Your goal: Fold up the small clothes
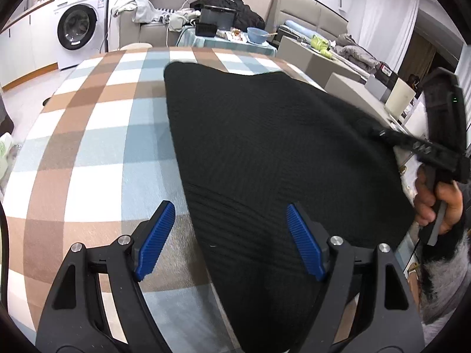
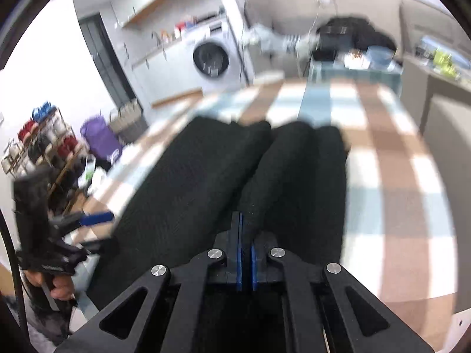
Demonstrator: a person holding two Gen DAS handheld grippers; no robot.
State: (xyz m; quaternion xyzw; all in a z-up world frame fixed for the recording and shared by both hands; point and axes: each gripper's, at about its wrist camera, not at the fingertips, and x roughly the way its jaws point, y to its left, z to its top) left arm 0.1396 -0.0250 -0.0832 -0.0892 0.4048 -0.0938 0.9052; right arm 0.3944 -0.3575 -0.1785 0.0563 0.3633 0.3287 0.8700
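Left wrist view: a black knit garment (image 1: 265, 153) lies across the checked tablecloth (image 1: 88, 147), the left gripper (image 1: 229, 241) spread wide above its near edge, the right gripper (image 2: 245, 253) clamped on a fold.

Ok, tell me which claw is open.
The left claw: its blue pads stand wide apart over the black garment. The right claw is shut.

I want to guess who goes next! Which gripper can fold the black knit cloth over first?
Probably the right gripper: its jaws look shut on the black knit cloth. The left gripper hangs open above its edge.
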